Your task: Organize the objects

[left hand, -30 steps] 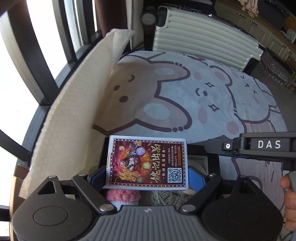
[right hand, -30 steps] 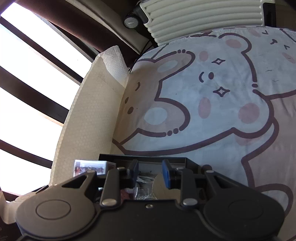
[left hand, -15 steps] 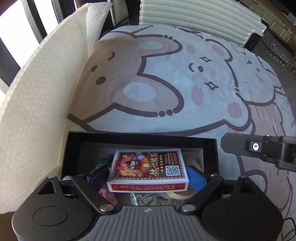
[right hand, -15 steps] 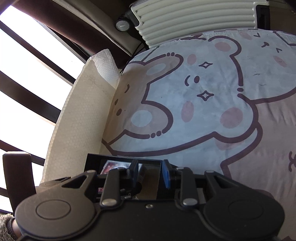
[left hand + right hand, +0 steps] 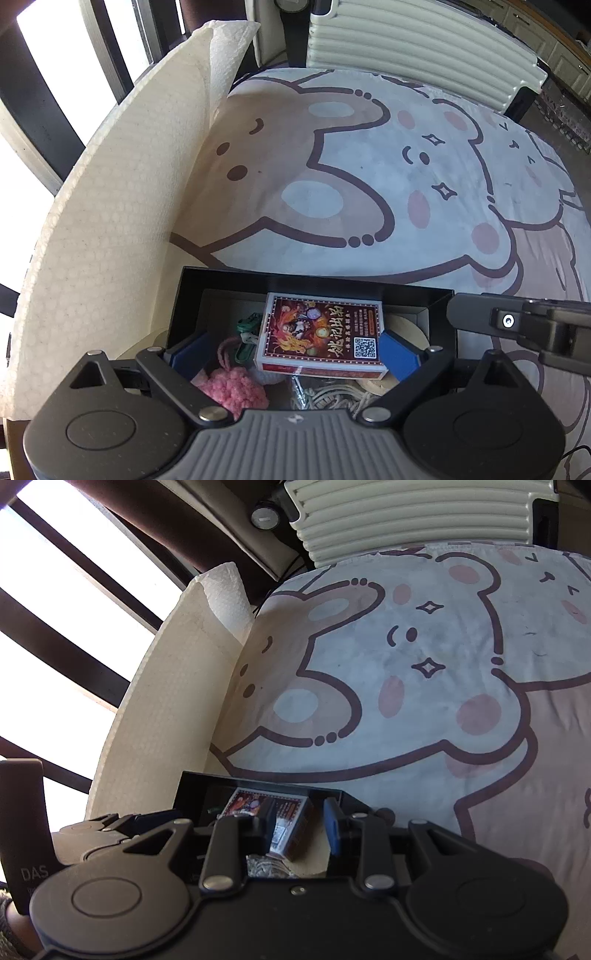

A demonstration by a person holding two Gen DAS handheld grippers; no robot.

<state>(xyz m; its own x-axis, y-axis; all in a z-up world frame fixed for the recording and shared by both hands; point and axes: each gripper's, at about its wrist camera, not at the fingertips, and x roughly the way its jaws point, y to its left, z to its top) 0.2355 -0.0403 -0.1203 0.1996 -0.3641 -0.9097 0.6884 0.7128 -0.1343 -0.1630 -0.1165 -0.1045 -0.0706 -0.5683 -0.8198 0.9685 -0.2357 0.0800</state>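
A red card box [image 5: 323, 334] with a QR code lies inside the black storage box [image 5: 188, 295], resting on other items. My left gripper [image 5: 293, 352] is open wide around it; the left pad [image 5: 188, 356] stands clear, the right pad [image 5: 397, 354] is at the box's edge. A pink knitted ball [image 5: 234, 391], a green clip [image 5: 245, 332], a round wooden disc [image 5: 404, 328] and a bag of cord [image 5: 328, 397] lie in the box. My right gripper [image 5: 301, 829] hovers open and empty over the black box's [image 5: 192, 790] right side; the card box [image 5: 266, 808] shows between its fingers.
The black box sits on a bear-print cloth [image 5: 369, 177]. A tall cream foam sheet [image 5: 110, 229] stands along the left, by the window bars. A ribbed white suitcase [image 5: 417, 48] stands at the far edge. The right gripper's body [image 5: 517, 325] shows at right in the left view.
My left gripper lowered the card box into the black box and opened, letting it go. The right gripper shifted slightly over the box.
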